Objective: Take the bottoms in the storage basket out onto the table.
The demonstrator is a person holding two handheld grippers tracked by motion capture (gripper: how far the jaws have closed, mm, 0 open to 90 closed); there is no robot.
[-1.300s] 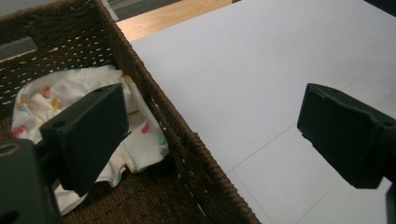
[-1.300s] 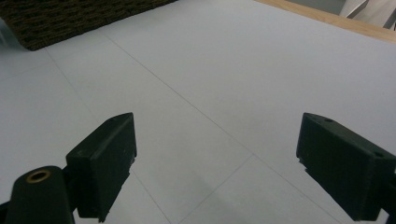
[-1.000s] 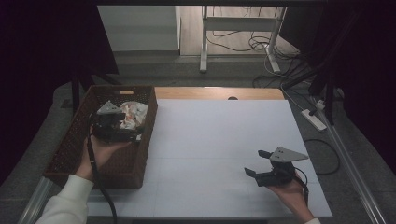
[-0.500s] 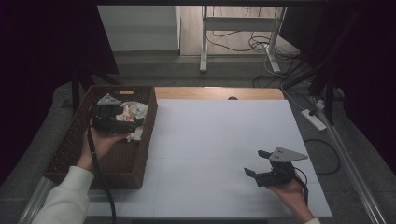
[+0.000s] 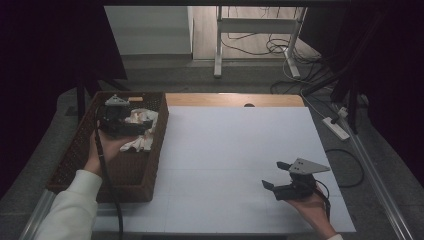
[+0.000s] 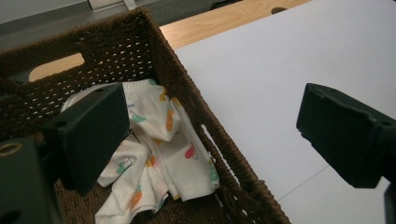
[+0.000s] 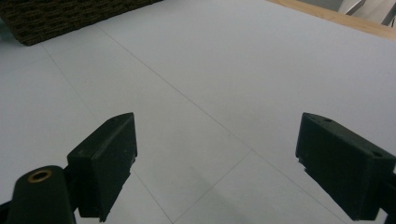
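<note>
A brown woven basket (image 5: 75, 160) stands at the table's left edge, and a white cloth with coloured prints (image 5: 142, 117) lies crumpled against its right wall. My left gripper (image 5: 145, 126) hovers over the far half of the basket, open, nothing between its jaws. In the left gripper view the cloth (image 6: 161, 140) lies below the left jaw, the basket's wall (image 6: 187, 93) runs between the jaws, and the left gripper (image 6: 217, 135) is spread wide. My right gripper (image 5: 275, 175) rests low at the table's near right, open and empty. The right gripper (image 7: 217, 158) points across bare white surface.
A white sheet (image 5: 240, 140) covers the table, with a wooden strip (image 5: 230, 99) along its far edge. The basket's corner (image 7: 56, 18) appears far off in the right gripper view. A power strip (image 5: 336, 127) and cables lie on the floor to the right.
My left gripper has moved a little farther back over the basket, toward the cloth. The right gripper has stayed where it was.
</note>
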